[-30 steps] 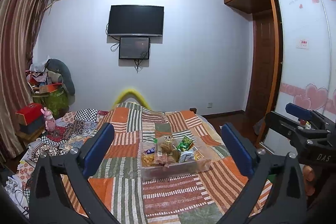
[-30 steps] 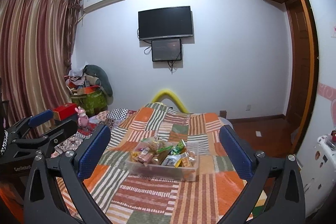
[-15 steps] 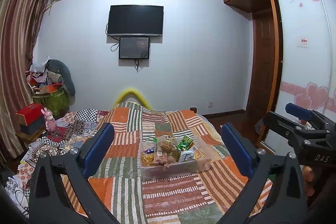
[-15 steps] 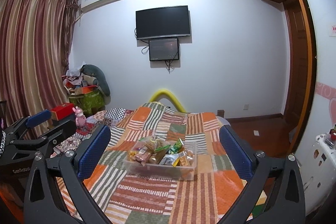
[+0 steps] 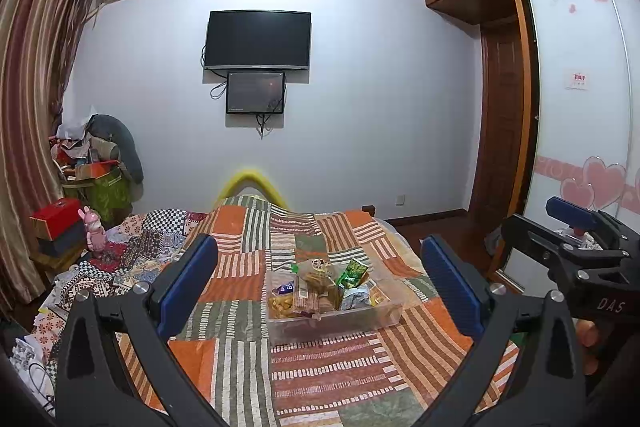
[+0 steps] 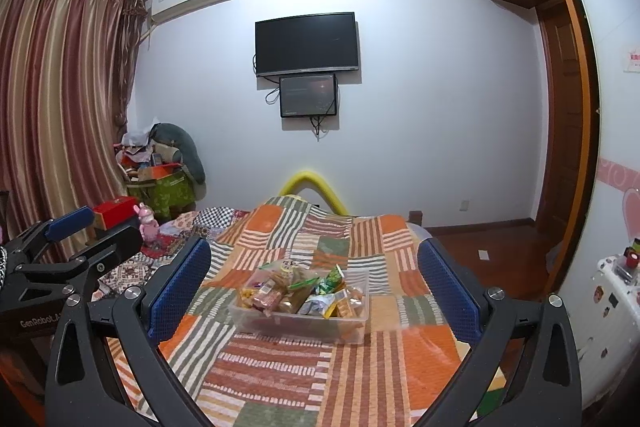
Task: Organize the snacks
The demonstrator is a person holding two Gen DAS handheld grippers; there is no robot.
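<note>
Hovering: left gripper (image 5: 318, 281) wide | right gripper (image 6: 314, 283) wide (empty) | snack bin (image 6: 300, 323) on quilt (image 6: 276, 379)

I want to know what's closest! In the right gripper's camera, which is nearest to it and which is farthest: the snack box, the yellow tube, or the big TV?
1. Snack box: on the quilt, just ahead of the right gripper.
2. Yellow tube: at the bed's far end.
3. Big TV: up on the far wall.

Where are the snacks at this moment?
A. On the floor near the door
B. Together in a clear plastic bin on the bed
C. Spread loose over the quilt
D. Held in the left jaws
B: the snacks sit piled in the clear plastic bin on the patchwork quilt; both grippers are open and hold nothing.
</note>
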